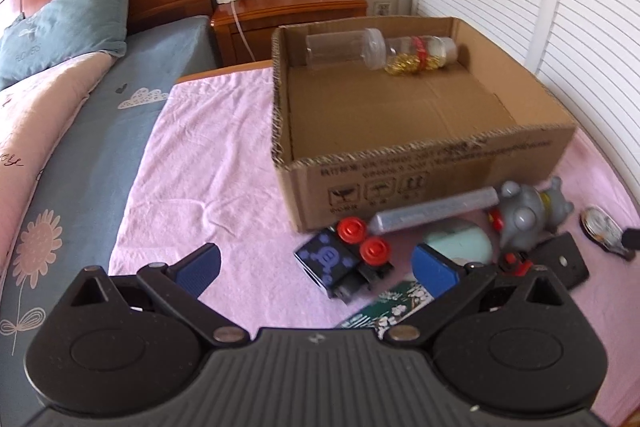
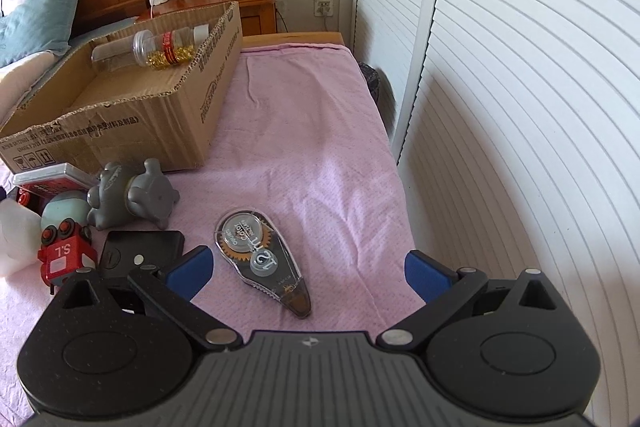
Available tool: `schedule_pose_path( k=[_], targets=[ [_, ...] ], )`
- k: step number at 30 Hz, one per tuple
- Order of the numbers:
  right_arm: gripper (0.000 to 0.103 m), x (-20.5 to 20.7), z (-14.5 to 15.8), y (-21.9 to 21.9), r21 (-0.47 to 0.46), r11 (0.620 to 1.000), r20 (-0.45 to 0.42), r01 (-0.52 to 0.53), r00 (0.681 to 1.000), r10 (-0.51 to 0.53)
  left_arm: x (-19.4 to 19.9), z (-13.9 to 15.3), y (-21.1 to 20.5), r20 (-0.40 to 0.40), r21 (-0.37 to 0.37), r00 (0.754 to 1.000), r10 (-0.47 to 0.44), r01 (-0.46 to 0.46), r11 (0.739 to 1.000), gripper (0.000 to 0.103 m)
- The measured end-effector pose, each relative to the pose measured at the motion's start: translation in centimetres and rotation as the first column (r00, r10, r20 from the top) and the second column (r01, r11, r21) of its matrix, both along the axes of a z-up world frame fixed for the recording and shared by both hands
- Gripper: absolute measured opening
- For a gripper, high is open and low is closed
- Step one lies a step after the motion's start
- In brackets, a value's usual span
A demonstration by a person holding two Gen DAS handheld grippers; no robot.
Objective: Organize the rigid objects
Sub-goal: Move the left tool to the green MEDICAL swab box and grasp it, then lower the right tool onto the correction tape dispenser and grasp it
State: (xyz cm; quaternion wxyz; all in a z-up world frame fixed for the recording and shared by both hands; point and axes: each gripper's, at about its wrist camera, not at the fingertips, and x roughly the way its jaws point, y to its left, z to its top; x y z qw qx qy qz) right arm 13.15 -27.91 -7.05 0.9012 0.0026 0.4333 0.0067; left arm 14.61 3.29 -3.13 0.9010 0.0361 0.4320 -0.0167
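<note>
The left hand-held gripper [image 1: 316, 269] hovers released, its fingers spread wide and holding nothing, with a toy block with red wheels [image 1: 344, 259] just ahead between them and the cardboard box [image 1: 420, 163] beyond. The right hand-held gripper [image 2: 308, 273] is likewise released, a correction tape dispenser [image 2: 262, 259] lying on the pink cloth [image 2: 320, 147] between its fingers.

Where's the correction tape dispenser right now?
In the right wrist view, the correction tape dispenser lies flat on the pink cloth, just ahead of the open right claw, right of the black plate and apart from the cardboard box.
</note>
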Motion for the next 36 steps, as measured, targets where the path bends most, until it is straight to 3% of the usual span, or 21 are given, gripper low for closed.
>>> schedule_pose_path(
  k=[12, 16, 22, 28, 36],
  targets=[
    [0.103, -1.5, 0.8, 0.6, 0.009, 1.0, 0.029, -0.026, 0.999, 0.026, -2.5, -0.8, -4.0, -0.041, -0.081, 0.99, -0.134, 0.13, 0.988, 0.101],
    [0.103, -1.9, 0.9, 0.3, 0.016, 1.0, 0.031, -0.021, 0.999, 0.02, -3.0, -1.6, -5.1, -0.059, -0.048, 0.986, -0.154, 0.151, 0.987, 0.101],
    [0.103, -1.9, 0.2, 0.0, 0.005, 1.0, 0.013, -0.016, 1.0, 0.016, -4.9, -1.8, -2.9, -0.079, -0.03, 0.986, -0.144, 0.142, 0.989, 0.102],
    [0.103, -1.7, -1.8, -0.1, -0.052, 0.999, -0.062, -0.017, 0.998, 0.014, -6.1, -2.2, -0.6, -0.104, -0.052, 0.99, -0.097, 0.092, 0.994, 0.102],
    [0.103, -0.4, -2.5, -2.7, -0.158, 0.978, -0.035, 0.138, 0.989, -0.145, -5.9, -3.1, -0.9, -0.121, -0.039, 0.988, -0.098, 0.094, 0.995, 0.102]
  ],
)
